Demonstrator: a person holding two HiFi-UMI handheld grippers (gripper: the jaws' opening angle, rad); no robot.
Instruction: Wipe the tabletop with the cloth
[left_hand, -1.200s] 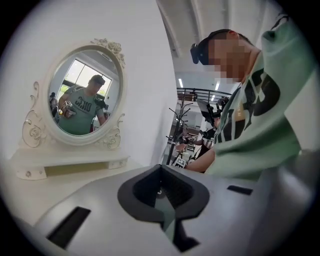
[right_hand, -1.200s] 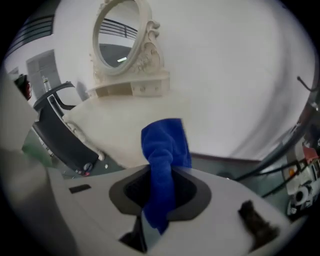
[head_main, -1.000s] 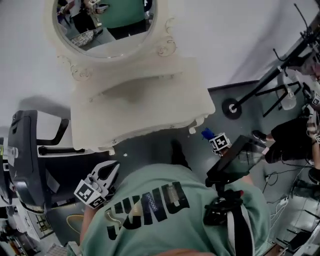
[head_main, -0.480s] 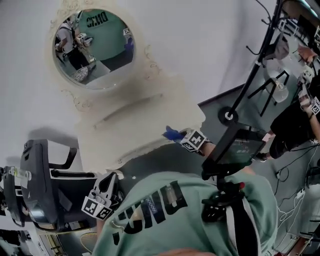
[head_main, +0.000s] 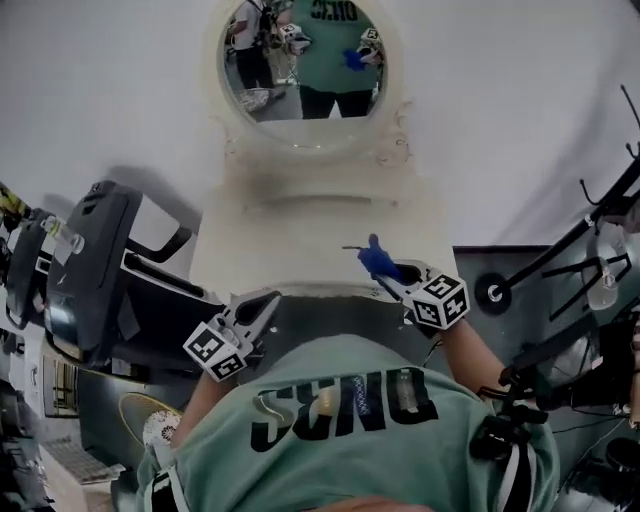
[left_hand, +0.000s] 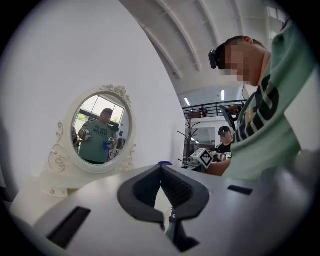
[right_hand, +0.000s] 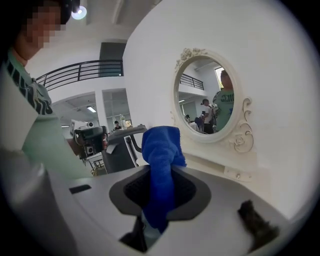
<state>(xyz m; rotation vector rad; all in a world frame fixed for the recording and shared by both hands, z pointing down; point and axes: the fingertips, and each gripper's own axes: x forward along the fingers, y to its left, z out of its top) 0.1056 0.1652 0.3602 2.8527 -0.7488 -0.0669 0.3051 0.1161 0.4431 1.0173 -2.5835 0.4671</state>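
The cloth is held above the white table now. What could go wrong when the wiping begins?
1. The right gripper pinches the blue cloth as a narrow bunch, so its hard jaws might scrape the tabletop.
2. The mirror stands just behind the tabletop, so a long forward stroke could hit it.

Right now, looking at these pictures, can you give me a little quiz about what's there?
1. Pick one: what colour is the cloth? A red, B blue, C yellow.
2. True or false: the left gripper is gripping the cloth.
3. Fill in: behind the white tabletop stands an oval ____.

Key: 1 B. 2 False: the right gripper grips it, and the left one is shut on nothing. 3 mirror.
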